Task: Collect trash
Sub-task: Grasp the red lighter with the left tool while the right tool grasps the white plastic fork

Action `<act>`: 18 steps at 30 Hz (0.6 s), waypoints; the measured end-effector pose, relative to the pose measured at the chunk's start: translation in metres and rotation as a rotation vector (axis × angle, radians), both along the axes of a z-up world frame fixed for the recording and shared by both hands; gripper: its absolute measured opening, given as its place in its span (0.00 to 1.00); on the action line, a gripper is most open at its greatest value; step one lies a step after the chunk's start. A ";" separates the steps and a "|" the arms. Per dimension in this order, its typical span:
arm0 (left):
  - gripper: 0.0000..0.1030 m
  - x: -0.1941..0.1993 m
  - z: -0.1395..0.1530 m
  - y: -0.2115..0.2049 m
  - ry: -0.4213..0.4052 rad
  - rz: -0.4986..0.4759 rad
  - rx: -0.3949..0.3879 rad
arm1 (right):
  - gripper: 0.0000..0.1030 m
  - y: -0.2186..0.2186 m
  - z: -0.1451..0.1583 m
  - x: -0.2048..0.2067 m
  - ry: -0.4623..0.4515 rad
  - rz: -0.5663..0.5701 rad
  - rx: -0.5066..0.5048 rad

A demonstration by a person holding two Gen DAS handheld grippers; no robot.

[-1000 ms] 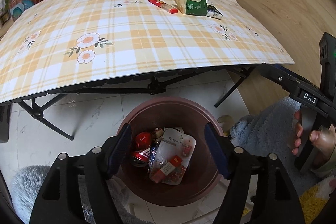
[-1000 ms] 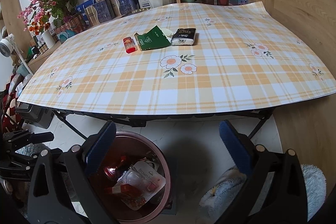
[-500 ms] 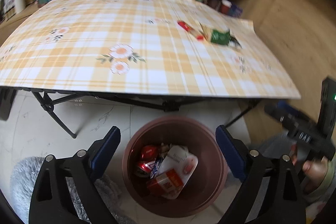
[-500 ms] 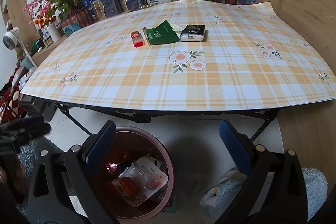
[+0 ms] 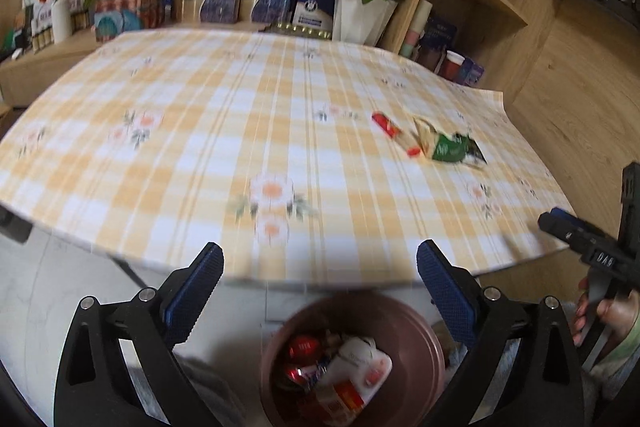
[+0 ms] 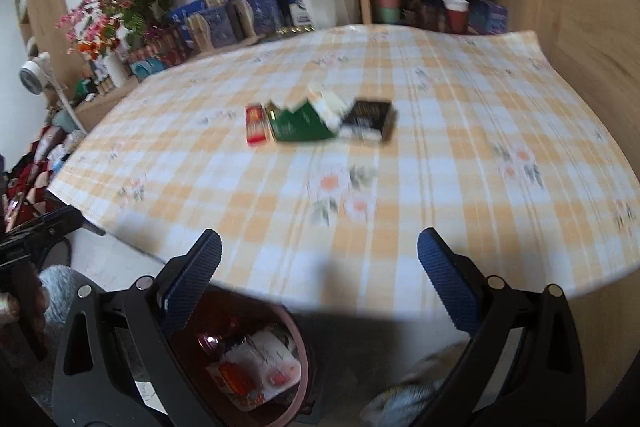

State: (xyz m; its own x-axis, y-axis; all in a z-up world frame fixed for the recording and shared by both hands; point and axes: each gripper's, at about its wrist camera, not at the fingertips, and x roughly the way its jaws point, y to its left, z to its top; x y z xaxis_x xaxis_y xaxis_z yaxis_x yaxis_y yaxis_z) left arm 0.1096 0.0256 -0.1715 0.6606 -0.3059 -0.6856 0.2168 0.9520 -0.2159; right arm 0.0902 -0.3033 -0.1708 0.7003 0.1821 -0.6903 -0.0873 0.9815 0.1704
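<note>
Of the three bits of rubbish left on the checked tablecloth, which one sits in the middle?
The torn green packet. The red pack lies on one side of it and the black pack on the other, all in a row.

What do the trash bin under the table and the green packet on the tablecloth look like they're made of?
Trash bin: probably moulded plastic, a brownish-maroon round tub with a smooth, faintly shiny rim. Green packet: seemingly thin card or coated paper, flat, with a torn, jagged top edge showing a pale inside; motion blur leaves the finish open.

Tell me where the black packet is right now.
In the right wrist view the black packet lies on the checked tablecloth, mid-table, at the right end of a row, beside the green wrapper and the red packet.
</note>
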 end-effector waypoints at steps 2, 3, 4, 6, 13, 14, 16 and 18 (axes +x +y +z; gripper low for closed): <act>0.92 0.016 0.005 -0.003 -0.006 -0.005 0.000 | 0.91 -0.002 0.007 0.018 -0.010 0.030 -0.003; 0.92 0.023 0.006 -0.005 -0.006 -0.008 -0.003 | 0.88 -0.004 0.011 0.033 -0.009 0.048 -0.006; 0.92 0.032 0.008 -0.008 -0.006 -0.009 -0.009 | 0.88 -0.005 0.014 0.047 -0.011 0.059 -0.011; 0.92 0.046 0.011 -0.013 -0.007 -0.011 -0.020 | 0.86 -0.007 0.017 0.071 -0.018 0.088 -0.015; 0.92 0.085 0.016 -0.039 -0.024 -0.034 0.004 | 0.53 -0.006 0.000 0.164 0.063 0.151 -0.065; 0.92 0.090 0.016 -0.041 -0.022 -0.036 0.001 | 0.53 -0.005 -0.006 0.179 0.096 0.160 -0.068; 0.90 0.098 0.013 -0.044 -0.011 -0.042 -0.014 | 0.52 -0.001 -0.013 0.195 0.118 0.160 -0.087; 0.88 0.105 0.011 -0.048 -0.003 -0.052 -0.018 | 0.52 0.005 -0.021 0.211 0.149 0.185 -0.103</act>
State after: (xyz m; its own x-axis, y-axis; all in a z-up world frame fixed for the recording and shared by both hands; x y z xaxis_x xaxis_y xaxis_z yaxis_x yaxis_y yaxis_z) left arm 0.2141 -0.0223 -0.1603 0.6452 -0.3522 -0.6780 0.2665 0.9354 -0.2324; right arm 0.3011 -0.2978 -0.1916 0.5509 0.2214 -0.8047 -0.2487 0.9639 0.0949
